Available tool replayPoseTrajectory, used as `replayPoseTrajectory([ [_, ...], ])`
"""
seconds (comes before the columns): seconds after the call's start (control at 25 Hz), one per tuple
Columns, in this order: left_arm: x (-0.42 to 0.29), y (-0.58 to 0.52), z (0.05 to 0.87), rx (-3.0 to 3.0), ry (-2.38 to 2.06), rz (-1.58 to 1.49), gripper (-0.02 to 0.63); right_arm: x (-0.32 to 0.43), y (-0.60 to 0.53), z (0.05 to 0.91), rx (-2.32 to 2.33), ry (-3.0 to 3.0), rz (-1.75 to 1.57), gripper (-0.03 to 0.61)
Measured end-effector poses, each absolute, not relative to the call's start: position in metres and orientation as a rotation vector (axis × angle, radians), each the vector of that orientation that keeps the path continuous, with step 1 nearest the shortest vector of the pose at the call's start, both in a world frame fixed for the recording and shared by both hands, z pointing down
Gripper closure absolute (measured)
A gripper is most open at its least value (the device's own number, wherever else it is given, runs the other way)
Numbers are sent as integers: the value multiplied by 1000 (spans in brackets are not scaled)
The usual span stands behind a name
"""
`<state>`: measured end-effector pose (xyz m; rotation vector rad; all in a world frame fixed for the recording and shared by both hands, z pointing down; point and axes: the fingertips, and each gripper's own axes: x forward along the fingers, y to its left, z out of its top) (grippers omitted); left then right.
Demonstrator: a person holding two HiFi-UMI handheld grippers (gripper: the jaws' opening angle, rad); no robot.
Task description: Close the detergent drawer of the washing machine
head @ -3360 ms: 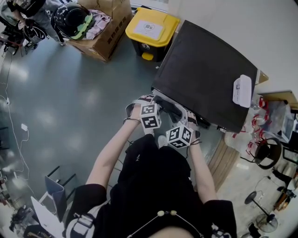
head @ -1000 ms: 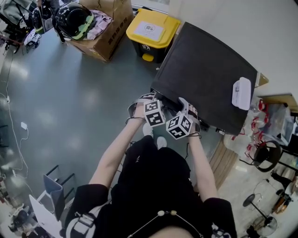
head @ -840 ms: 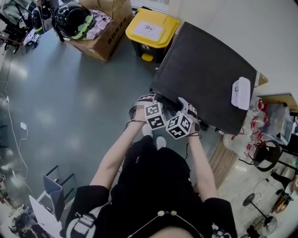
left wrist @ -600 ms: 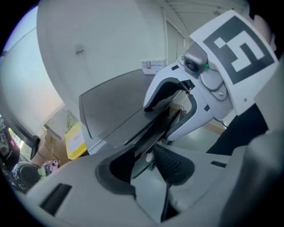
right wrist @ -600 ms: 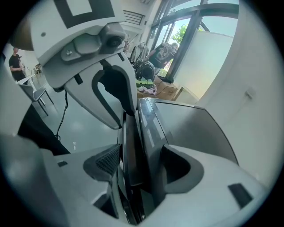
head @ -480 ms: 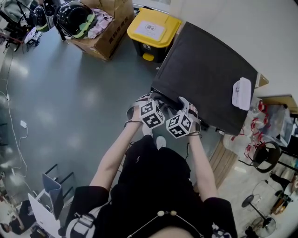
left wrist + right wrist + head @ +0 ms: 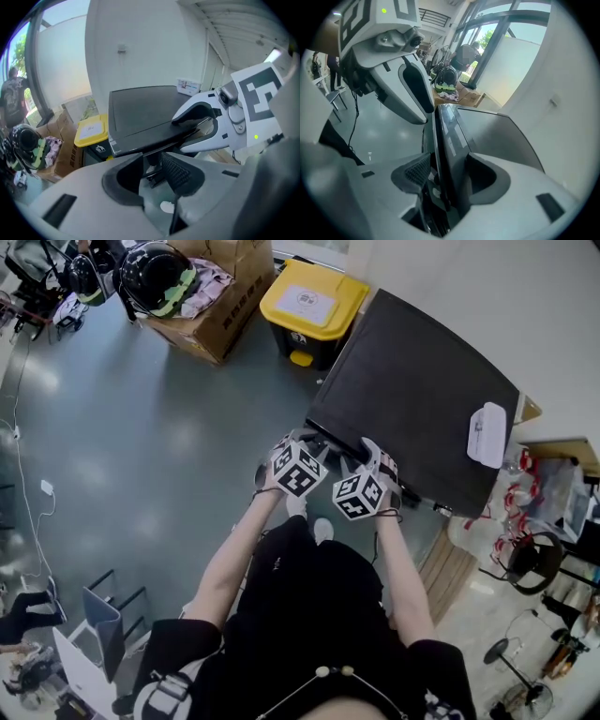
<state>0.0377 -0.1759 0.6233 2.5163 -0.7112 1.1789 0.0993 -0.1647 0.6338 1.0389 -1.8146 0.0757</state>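
Grey floor [image 7: 141, 456], a yellow-lidded bin [image 7: 312, 301] and a cardboard box [image 7: 211, 296] off to one side. Dark washing machine [image 7: 412, 399] ahead, with a person standing at its front corner. The detergent drawer [image 7: 336, 448] sits at that corner between the two tools, a short dark stub past the machine's front edge.

Changes noted: the stub looks shorter than a few seconds ago, so the drawer seems mostly in (not flush, as far as I can judge). The left hand-held gripper [image 7: 157, 169] has rolled and crept toward the corner; its marker cube [image 7: 298, 470] shows a turned face. The right hand-held gripper [image 7: 445, 180] has kept its place.

Both sets of jaws have just been closing.
- Left: jaws apart, floor and a pale shoe [image 7: 166, 206] showing in the gap, dark drawer hardware just ahead, nothing gripped.
- Right: jaws straddle the front panel [image 7: 450, 140], which lies close against one side with a sliver of gap at the ribbed pad. Not clamped, by my reading.

Meaning: both tools look to be settling on the drawer front for a last push home. Task near its end, not done.
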Motion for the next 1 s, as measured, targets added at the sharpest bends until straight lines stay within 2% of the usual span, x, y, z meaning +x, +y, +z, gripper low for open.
replayPoseTrajectory([
  [0.56, 40, -191, 627, 2273, -814, 801, 503, 103, -170, 633, 1128, -1745, 90, 328],
  [0.64, 46, -195, 629, 2223, -827, 732, 505, 104, -174, 632, 1154, -1720, 65, 370],
  [0.68, 49, -196, 630, 2197, -835, 713, 503, 104, -175, 632, 1156, -1712, 55, 368],
  [0.72, 49, -196, 630, 2178, -845, 699, 528, 103, -175, 633, 1153, -1712, 51, 368],
  [1.0, 50, -193, 633, 2210, -826, 698, 528, 104, -174, 632, 1123, -1732, 45, 364],
])
